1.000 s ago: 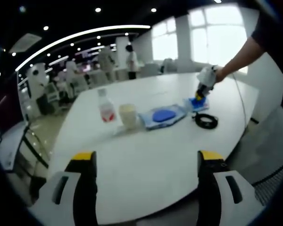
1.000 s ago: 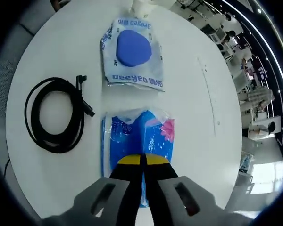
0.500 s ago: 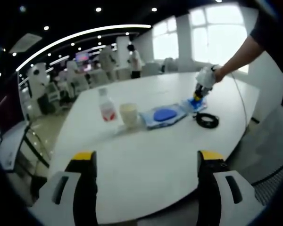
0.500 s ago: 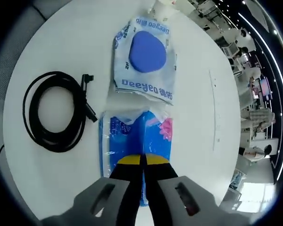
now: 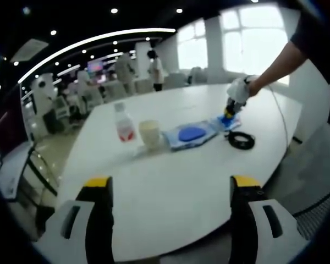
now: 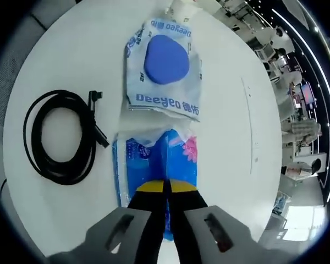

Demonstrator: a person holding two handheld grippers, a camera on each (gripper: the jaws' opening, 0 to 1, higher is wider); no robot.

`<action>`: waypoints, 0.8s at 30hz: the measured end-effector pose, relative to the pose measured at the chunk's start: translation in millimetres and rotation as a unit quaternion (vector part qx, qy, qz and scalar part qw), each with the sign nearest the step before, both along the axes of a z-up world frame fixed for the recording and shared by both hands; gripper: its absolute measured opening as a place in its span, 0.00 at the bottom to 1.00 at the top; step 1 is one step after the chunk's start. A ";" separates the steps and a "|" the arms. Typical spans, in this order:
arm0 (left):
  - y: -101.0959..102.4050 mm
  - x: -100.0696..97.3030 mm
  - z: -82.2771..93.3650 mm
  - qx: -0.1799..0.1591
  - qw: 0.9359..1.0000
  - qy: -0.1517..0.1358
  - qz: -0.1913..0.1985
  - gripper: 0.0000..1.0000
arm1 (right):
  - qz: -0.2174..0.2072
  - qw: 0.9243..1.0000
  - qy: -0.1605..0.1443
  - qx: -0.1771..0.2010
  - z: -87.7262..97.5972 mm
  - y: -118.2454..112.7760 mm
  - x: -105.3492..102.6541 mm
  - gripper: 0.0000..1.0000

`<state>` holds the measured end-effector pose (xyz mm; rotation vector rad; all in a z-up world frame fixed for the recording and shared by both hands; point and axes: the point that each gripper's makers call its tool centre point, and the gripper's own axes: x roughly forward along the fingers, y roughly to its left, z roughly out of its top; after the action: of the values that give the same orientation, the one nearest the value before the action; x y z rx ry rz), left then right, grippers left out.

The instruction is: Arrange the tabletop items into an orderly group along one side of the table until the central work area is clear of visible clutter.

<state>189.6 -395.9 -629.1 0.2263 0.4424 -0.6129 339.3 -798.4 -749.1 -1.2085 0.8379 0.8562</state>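
Note:
In the right gripper view my right gripper [image 6: 165, 190] is shut on the near end of a blue tissue pack [image 6: 154, 162] lying on the white table [image 6: 231, 143]. Just beyond it lies a white wipes pack with a blue lid [image 6: 164, 69], its edge touching the blue pack. A coiled black cable [image 6: 60, 137] rests to the left. In the left gripper view my left gripper [image 5: 170, 192] stands open over the table's near edge, holding nothing. Far across the table there I see the right gripper [image 5: 231, 111] on the blue pack [image 5: 226, 122], the wipes pack [image 5: 190, 135], the cable [image 5: 241, 141], a cup [image 5: 149, 135] and a bottle [image 5: 123, 125].
The round white table [image 5: 170, 176] has open surface between my left gripper and the row of items. A person's arm [image 5: 275, 69] reaches in from the right. Chairs, desks and people stand in the room behind. The table edge curves close on the right.
The right gripper, still shut on the blue pack, has drawn it slightly nearer the wipes pack. The left gripper has not moved.

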 end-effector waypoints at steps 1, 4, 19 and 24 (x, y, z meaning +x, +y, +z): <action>0.0 0.1 0.1 0.000 1.000 -0.001 0.000 0.84 | -0.007 1.000 -0.006 0.003 1.1 -0.1 1.6 0.01; 0.6 1.4 2.7 0.000 1.000 -0.009 0.003 0.84 | -0.022 1.000 -0.014 0.013 3.6 0.0 3.5 0.05; -2.7 1.1 1.3 -0.015 1.000 -0.001 -0.007 0.85 | -0.109 0.988 -0.067 0.089 30.8 3.3 -1.6 0.30; -3.2 1.5 1.7 -0.023 1.000 0.001 -0.008 0.86 | -0.141 0.980 -0.079 0.120 37.7 3.7 -13.8 0.37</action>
<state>191.1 -399.1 -627.4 0.1862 0.4273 -0.6387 325.4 -794.7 -711.4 -0.9072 0.7312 0.6017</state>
